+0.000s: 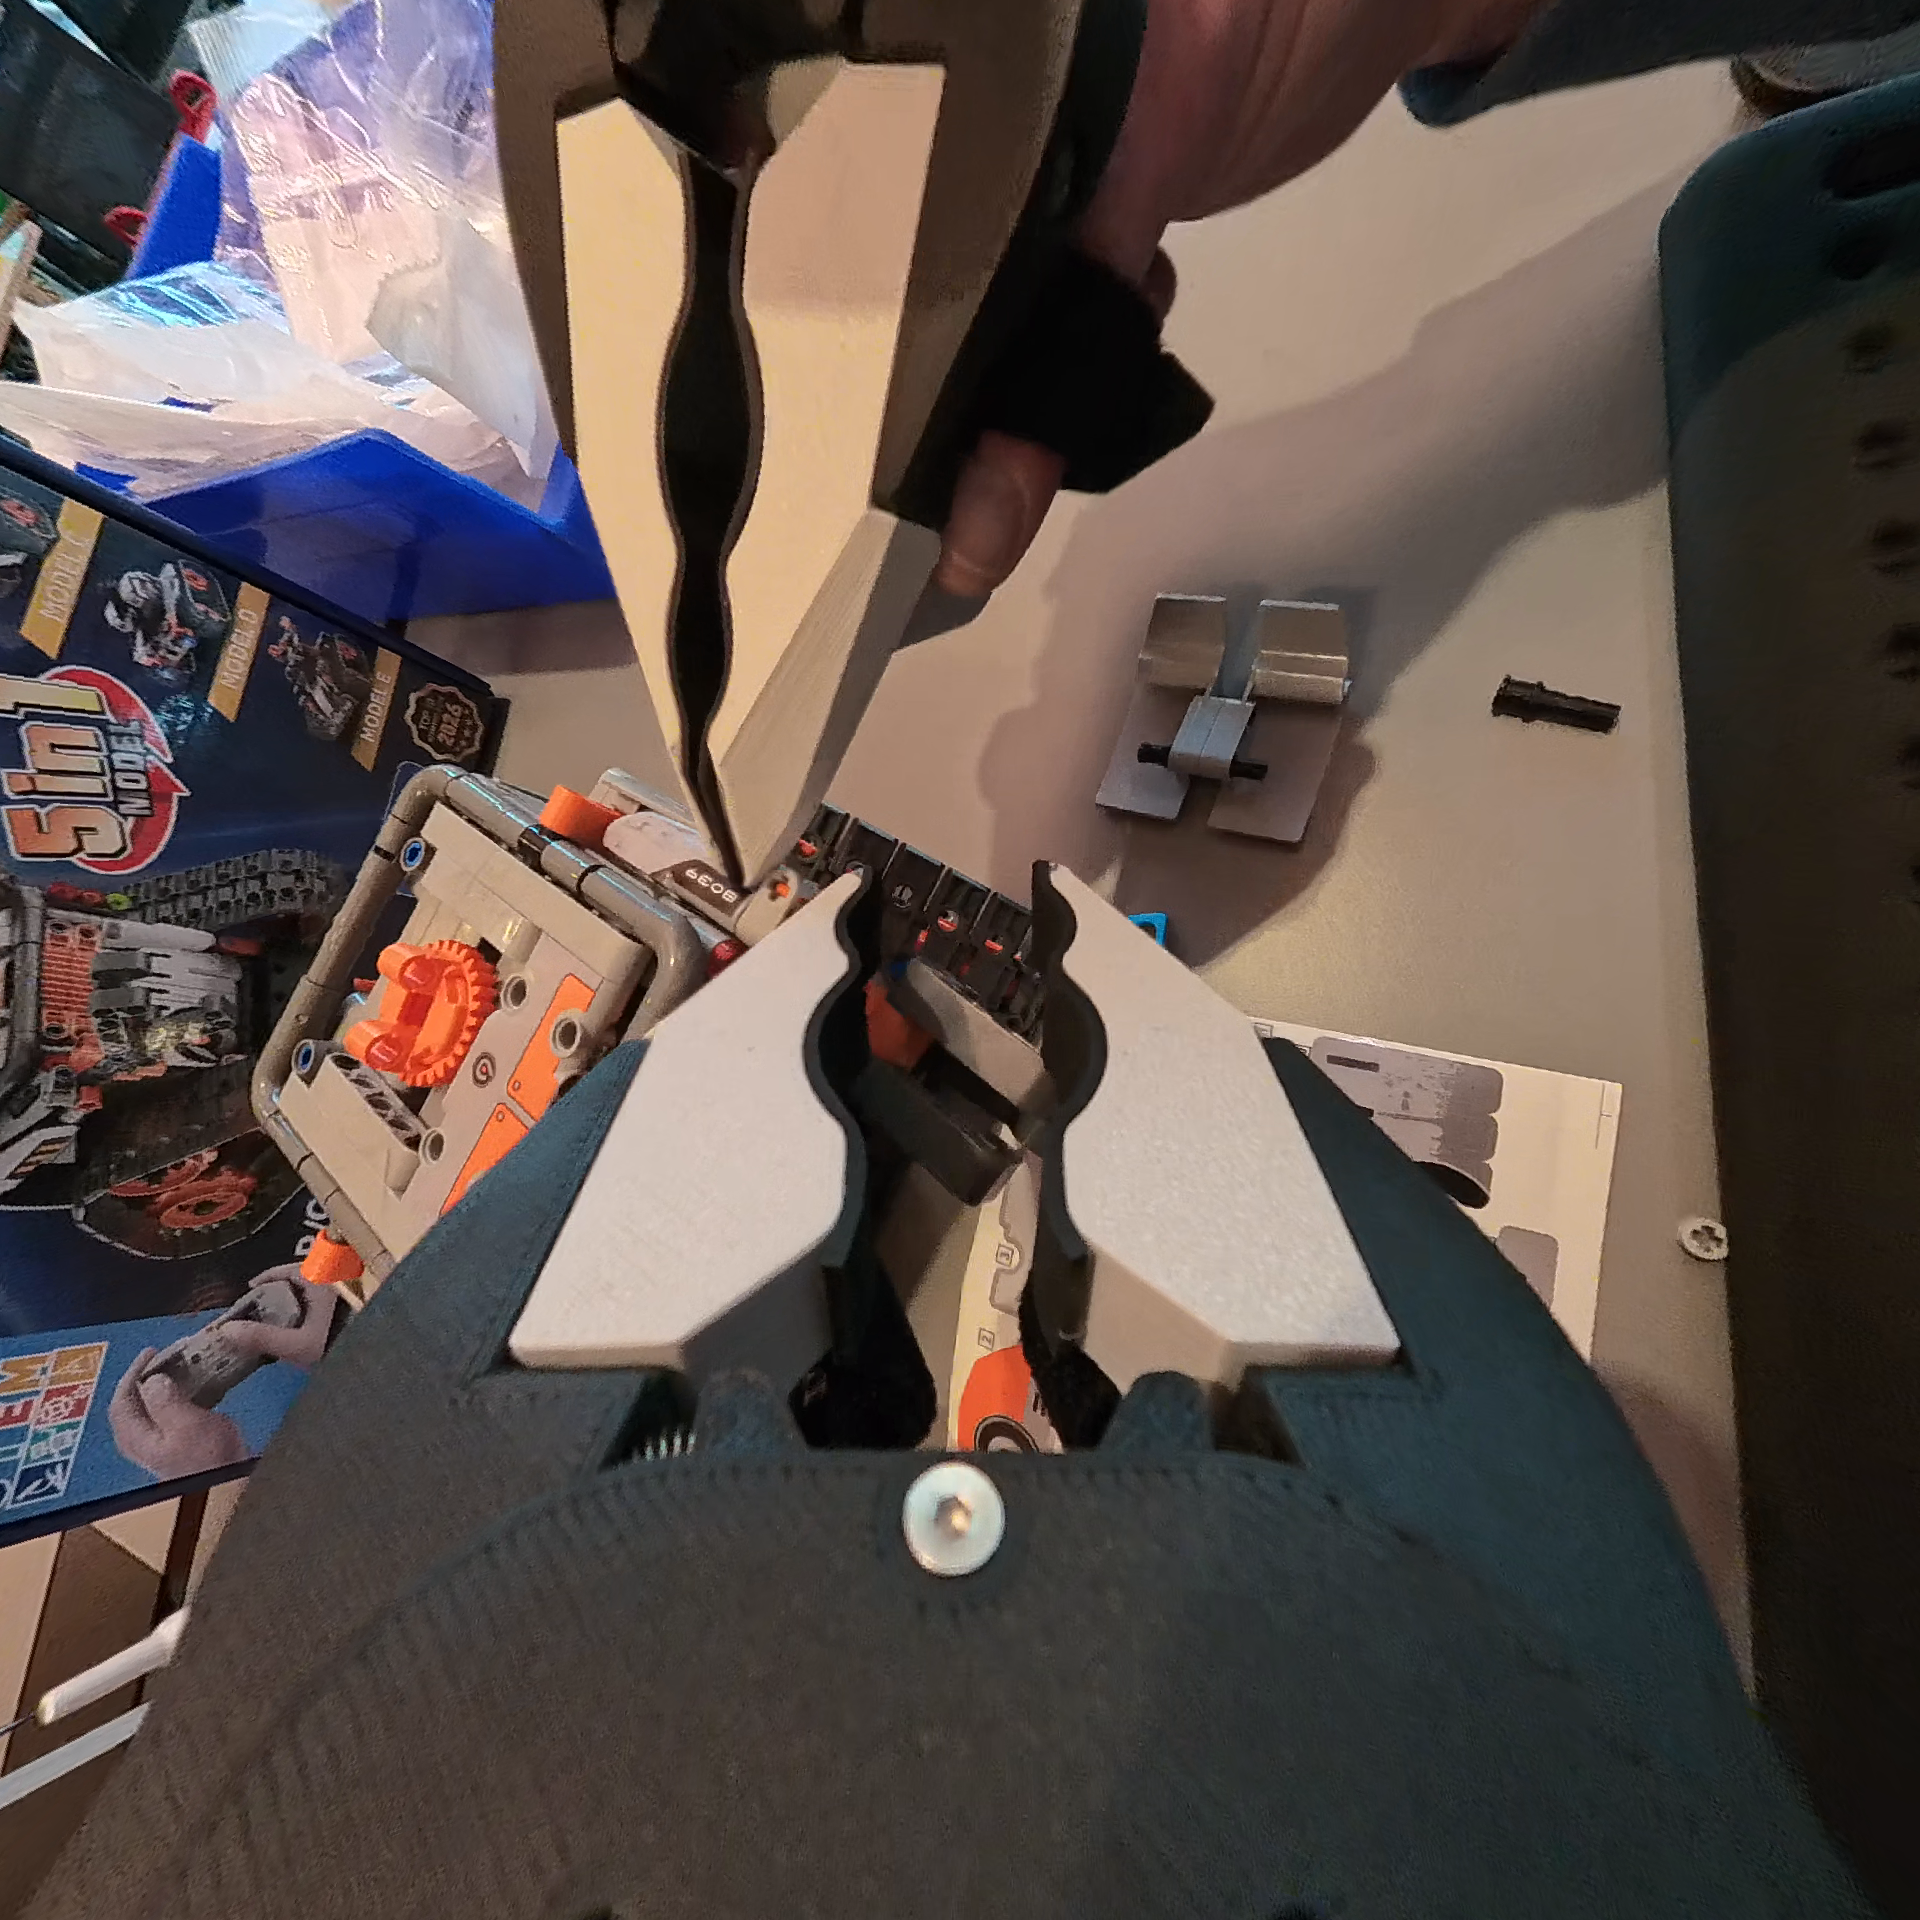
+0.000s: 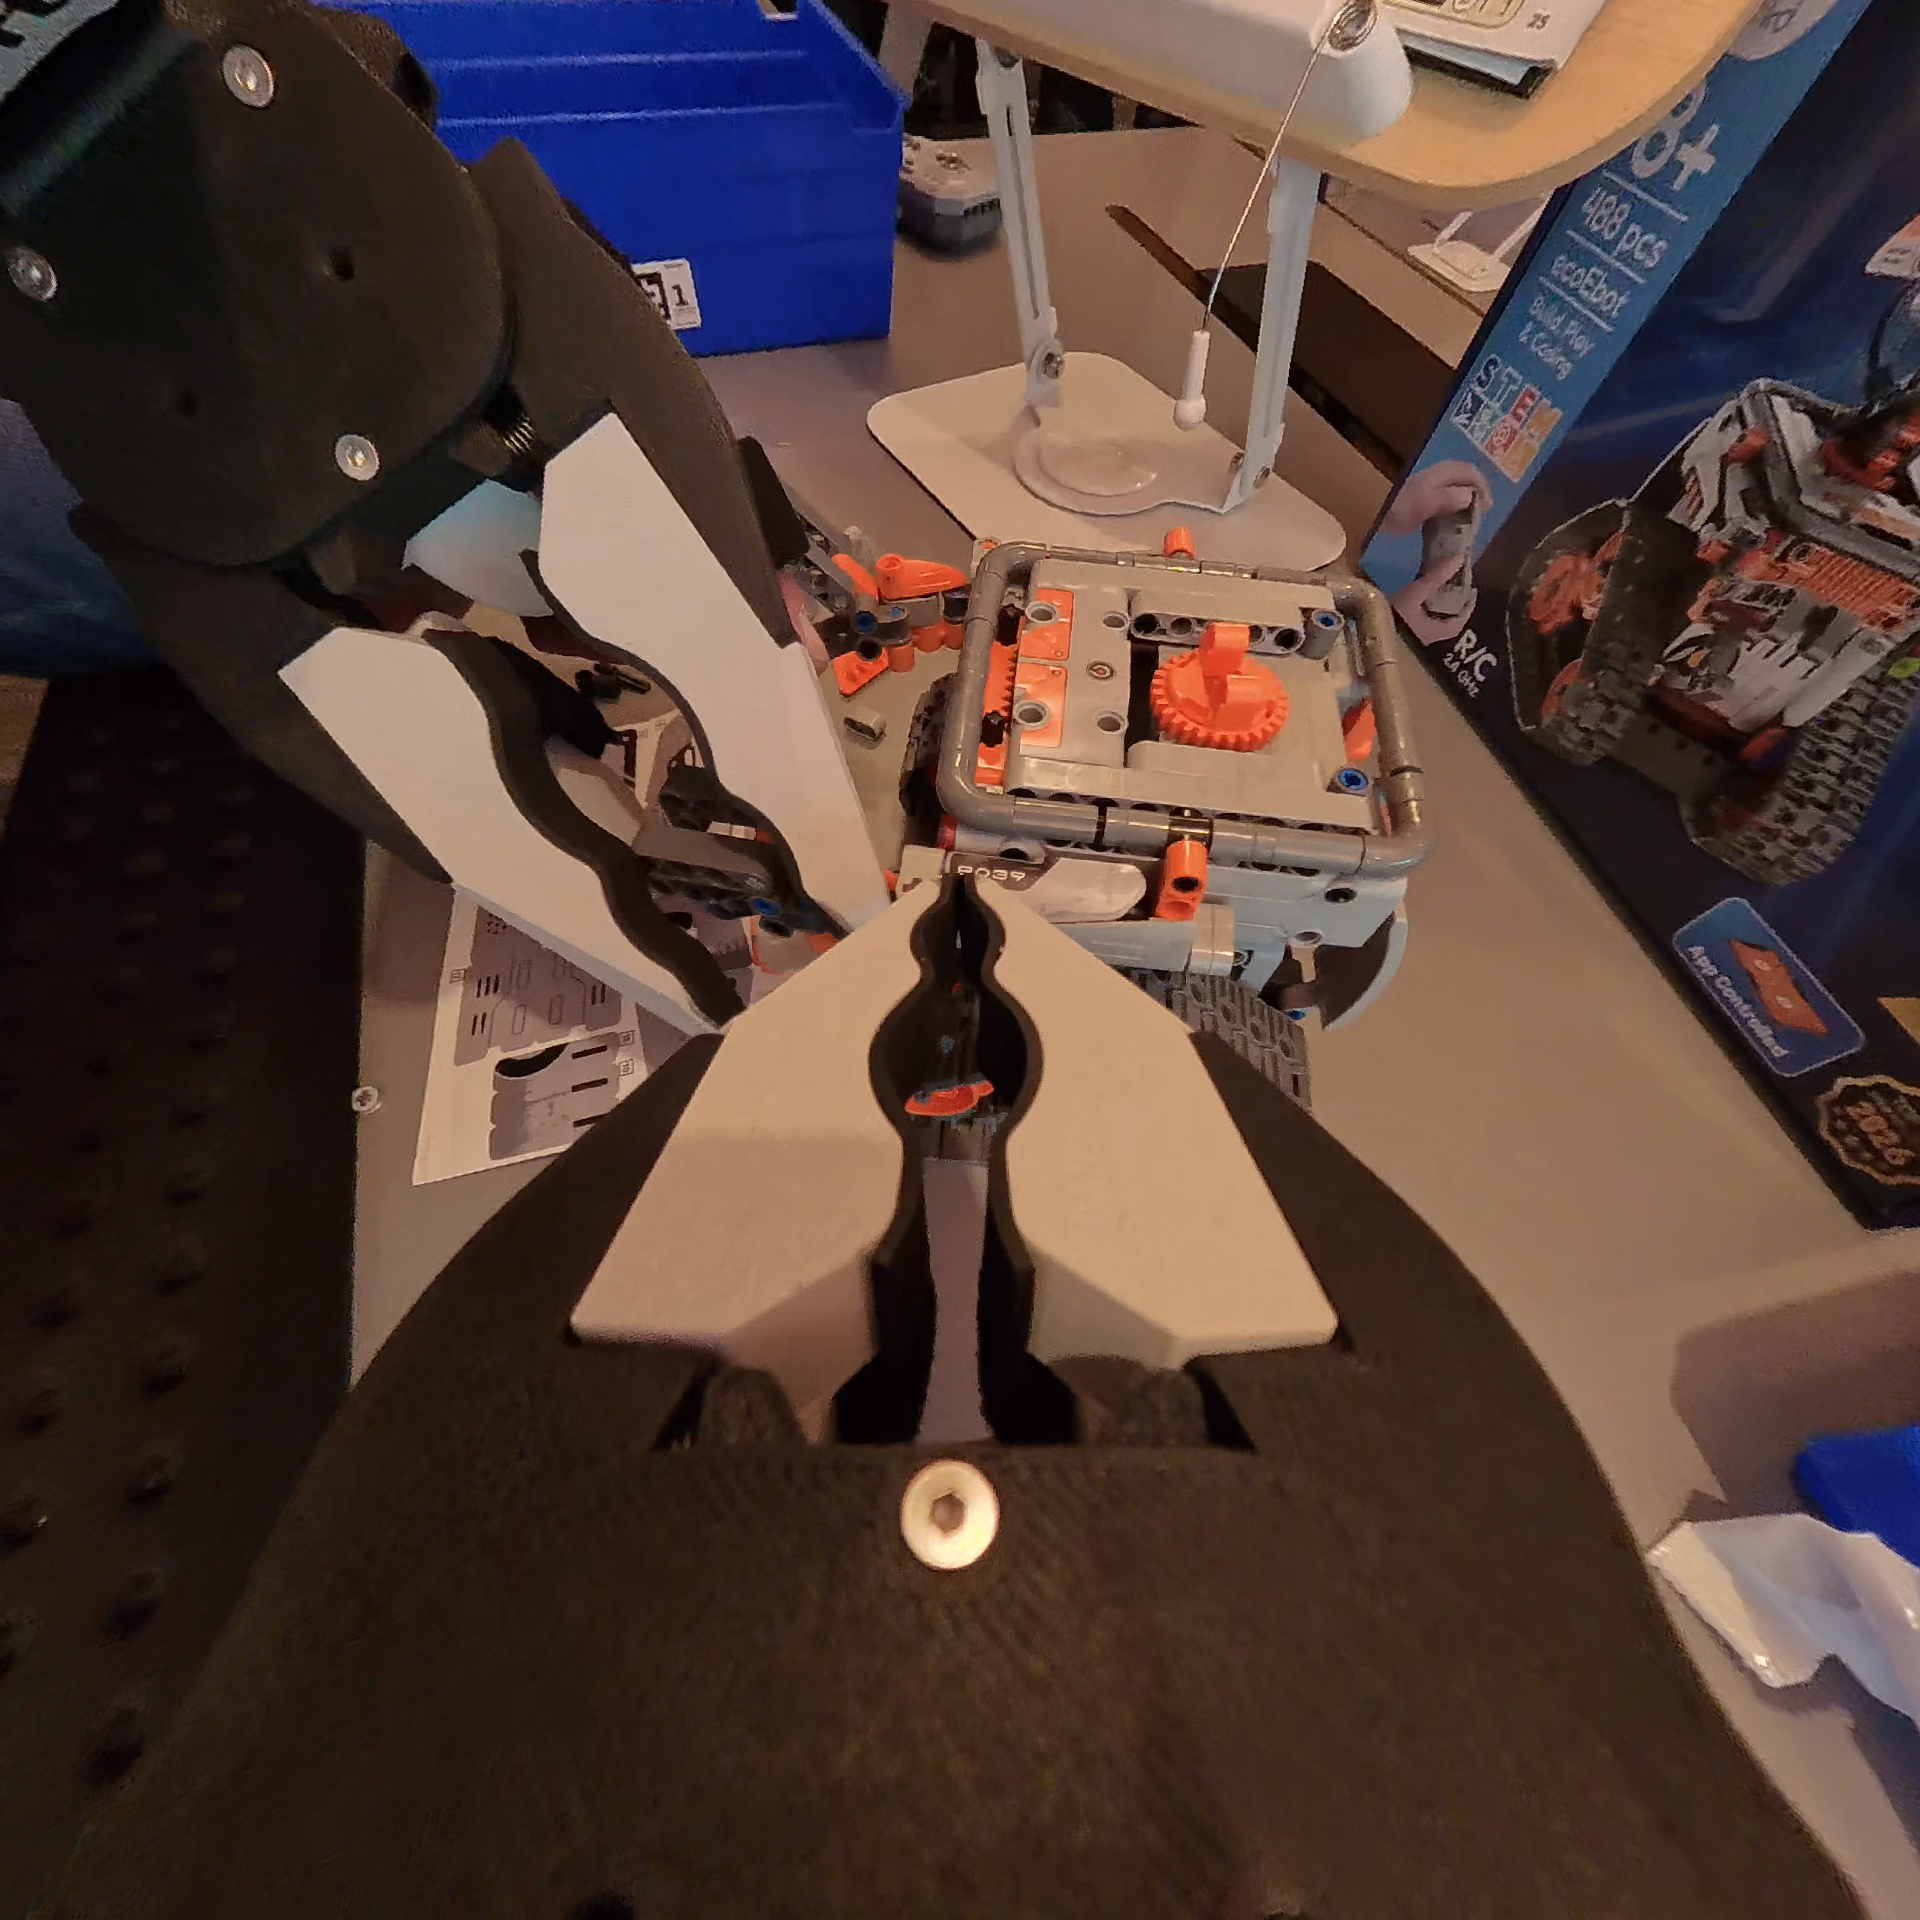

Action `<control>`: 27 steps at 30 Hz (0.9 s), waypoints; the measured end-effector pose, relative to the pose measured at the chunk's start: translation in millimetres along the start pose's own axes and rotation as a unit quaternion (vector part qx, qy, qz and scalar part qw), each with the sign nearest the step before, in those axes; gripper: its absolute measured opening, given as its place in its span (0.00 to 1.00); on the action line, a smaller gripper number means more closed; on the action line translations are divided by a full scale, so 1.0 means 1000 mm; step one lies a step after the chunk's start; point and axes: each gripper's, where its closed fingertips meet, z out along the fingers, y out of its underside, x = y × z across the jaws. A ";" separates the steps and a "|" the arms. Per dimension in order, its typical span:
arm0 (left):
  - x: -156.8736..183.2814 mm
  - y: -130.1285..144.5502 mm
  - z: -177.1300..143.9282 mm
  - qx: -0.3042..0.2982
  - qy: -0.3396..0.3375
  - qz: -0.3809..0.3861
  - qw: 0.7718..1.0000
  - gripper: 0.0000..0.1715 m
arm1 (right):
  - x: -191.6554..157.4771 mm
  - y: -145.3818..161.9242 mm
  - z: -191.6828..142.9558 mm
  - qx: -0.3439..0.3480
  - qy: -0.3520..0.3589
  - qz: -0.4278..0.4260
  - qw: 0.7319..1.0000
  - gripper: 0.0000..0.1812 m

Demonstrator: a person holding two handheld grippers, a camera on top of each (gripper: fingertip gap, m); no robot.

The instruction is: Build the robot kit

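Two grippers over one grey and orange toy brick vehicle (image 2: pixel 1164 748) on a grey table (image 1: pixel 1455 436). Left gripper (image 1: pixel 951 883): fingers spread, set around a dark grey track part (image 1: pixel 977 1049) at the vehicle's side, pads (image 1: pixel 831 1060) close beside it, contact hard to tell. Right gripper (image 2: pixel 958 896): fingers pressed nearly together, tips at the vehicle's edge on a small grey piece (image 1: pixel 764 896) next to a labelled white tile (image 2: pixel 1081 891); whether anything is truly pinched, cannot tell. Orange gear (image 2: pixel 1218 698) on the vehicle's top, inside a grey tube frame. Blue toy box (image 2: pixel 1704 644) just beside the vehicle. Printed paper sheet (image 2: pixel 520 1049) under the left gripper. Small grey brick assembly (image 1: pixel 1226 717) and a short black pin (image 1: pixel 1555 707) lying apart on the table. Blue bin (image 2: pixel 707 156) and white stand (image 2: pixel 1101 457) behind
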 end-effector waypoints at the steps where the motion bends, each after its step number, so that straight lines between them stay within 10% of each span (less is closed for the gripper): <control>1: 0.000 0.000 -0.001 0.000 0.002 0.002 1.000 0.16 | 0.002 -0.001 -0.001 0.000 0.010 -0.003 1.000 0.00; 9: -0.008 0.004 -0.067 0.027 0.057 -0.019 0.998 0.21 | -0.012 -0.005 -0.034 0.015 0.019 0.053 0.998 0.08; 14: -0.017 0.060 -0.114 -0.018 0.053 -0.100 0.993 0.25 | -0.062 0.029 -0.022 -0.055 -0.020 0.116 0.992 0.21; 20: 0.019 0.129 -0.105 -0.104 0.097 -0.179 0.974 0.28 | -0.098 0.077 0.019 -0.119 -0.005 0.206 0.971 0.20; 27: 0.043 0.149 -0.083 -0.136 0.121 -0.179 0.967 0.26 | -0.091 0.089 0.030 -0.170 0.021 0.201 0.965 0.19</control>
